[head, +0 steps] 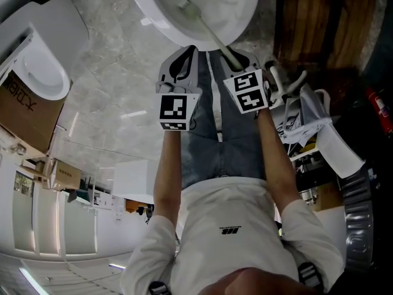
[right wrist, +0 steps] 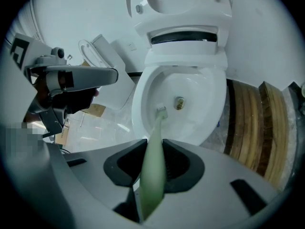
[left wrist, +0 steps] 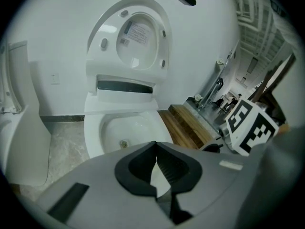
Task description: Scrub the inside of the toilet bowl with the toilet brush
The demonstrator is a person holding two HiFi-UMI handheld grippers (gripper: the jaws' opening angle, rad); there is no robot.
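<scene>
right gripper (right wrist: 154,146): jaws pinching the handle of the pale green toilet brush (right wrist: 158,124)
toilet brush: extends forward from jaws, head inside toilet bowl (right wrist: 202,104)
left gripper (left wrist: 156,149): jaws pressed together, empty

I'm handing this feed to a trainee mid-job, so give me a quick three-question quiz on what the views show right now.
1. True or false: the right tool is shut on the handle of the toilet brush.
2. The brush head is: A in a bucket; B inside the toilet bowl; C in a holder.
3. Fill in: the left tool is shut and holds ____.
Key: 1 true; 2 B; 3 nothing.
</scene>
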